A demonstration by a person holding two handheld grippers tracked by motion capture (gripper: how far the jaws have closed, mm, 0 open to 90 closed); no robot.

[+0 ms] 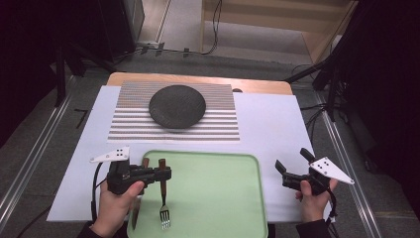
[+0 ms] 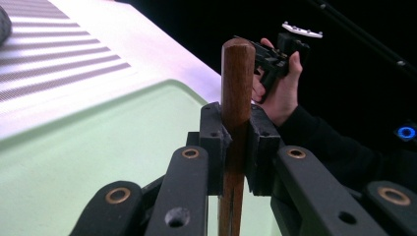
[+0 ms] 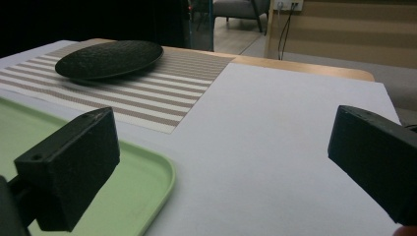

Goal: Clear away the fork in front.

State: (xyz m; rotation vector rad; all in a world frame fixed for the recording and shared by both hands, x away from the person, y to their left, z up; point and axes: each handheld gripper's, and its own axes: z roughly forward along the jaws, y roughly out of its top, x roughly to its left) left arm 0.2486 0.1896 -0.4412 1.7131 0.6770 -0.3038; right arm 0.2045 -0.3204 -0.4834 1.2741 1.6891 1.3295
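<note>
Wooden-handled steel fork (image 1: 163, 196) is clamped in my left gripper (image 1: 157, 173) over the pale green plastic tray (image 1: 218, 198); my right gripper (image 1: 293, 167) gapes empty; the dark round plate (image 1: 177, 106) far off looks unset.

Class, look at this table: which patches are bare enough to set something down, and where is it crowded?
Free: the white sheet right of the striped placemat, and most of the green tray. Crowded: the tray's left edge, where the left gripper clamps the fork beside a second wooden-handled utensil; the black plate fills the placemat's middle.
</note>
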